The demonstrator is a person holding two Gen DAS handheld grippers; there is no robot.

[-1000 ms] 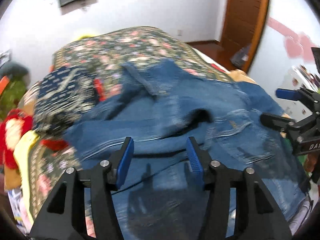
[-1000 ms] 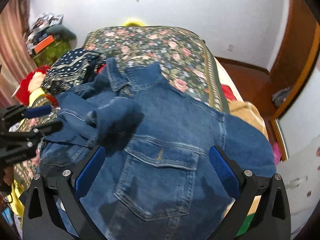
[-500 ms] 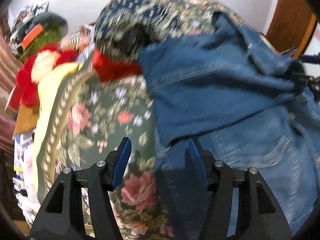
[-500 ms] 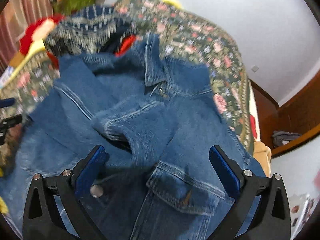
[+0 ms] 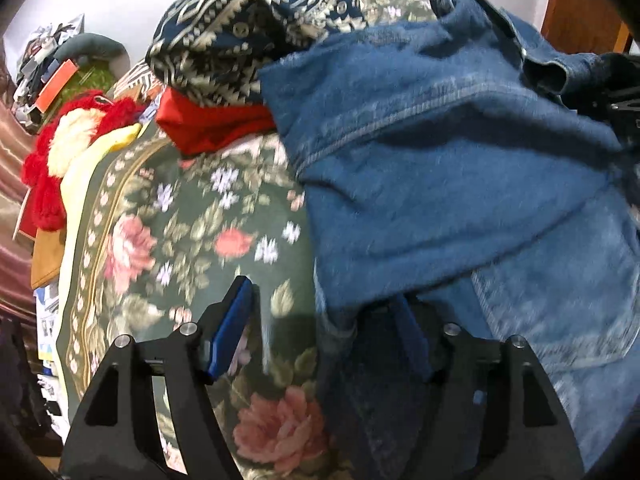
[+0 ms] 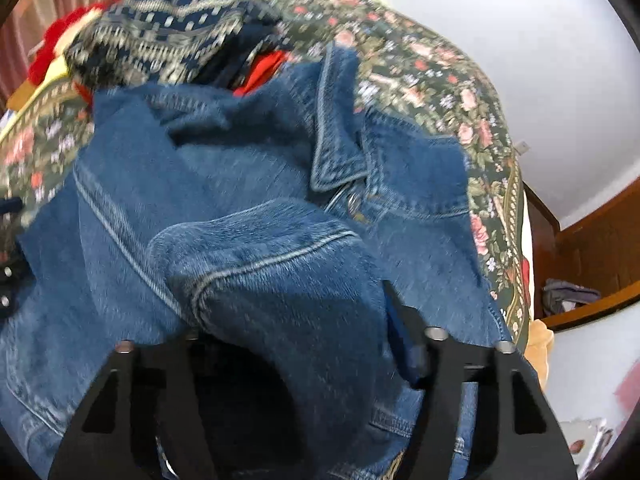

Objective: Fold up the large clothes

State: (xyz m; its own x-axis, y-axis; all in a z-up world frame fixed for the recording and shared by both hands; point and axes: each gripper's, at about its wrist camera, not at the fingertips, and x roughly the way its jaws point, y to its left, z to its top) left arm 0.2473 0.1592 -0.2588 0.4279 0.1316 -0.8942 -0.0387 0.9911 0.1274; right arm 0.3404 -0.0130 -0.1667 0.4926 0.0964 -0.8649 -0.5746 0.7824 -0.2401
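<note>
A blue denim jacket (image 5: 460, 168) lies on a floral bedspread (image 5: 180, 232), collar up and a sleeve folded across its front. My left gripper (image 5: 324, 320) is open at the jacket's left hem; its right finger is under the denim edge, its left finger over the bedspread. In the right wrist view the jacket (image 6: 240, 208) fills the frame. My right gripper (image 6: 296, 332) sits around the bunched sleeve cuff (image 6: 260, 276), which lies between its fingers and hides the left pad. Whether the jaws press on it is unclear.
A navy patterned garment (image 5: 256, 36) and a red cloth (image 5: 208, 124) lie beyond the jacket. A red and white plush (image 5: 68, 148) sits at the bed's left edge. A wooden door (image 6: 592, 248) stands to the right.
My left gripper has gone from above the jacket down to its left hem, right finger now under the edge. My right gripper has moved onto the sleeve cuff, jaws narrower than before.
</note>
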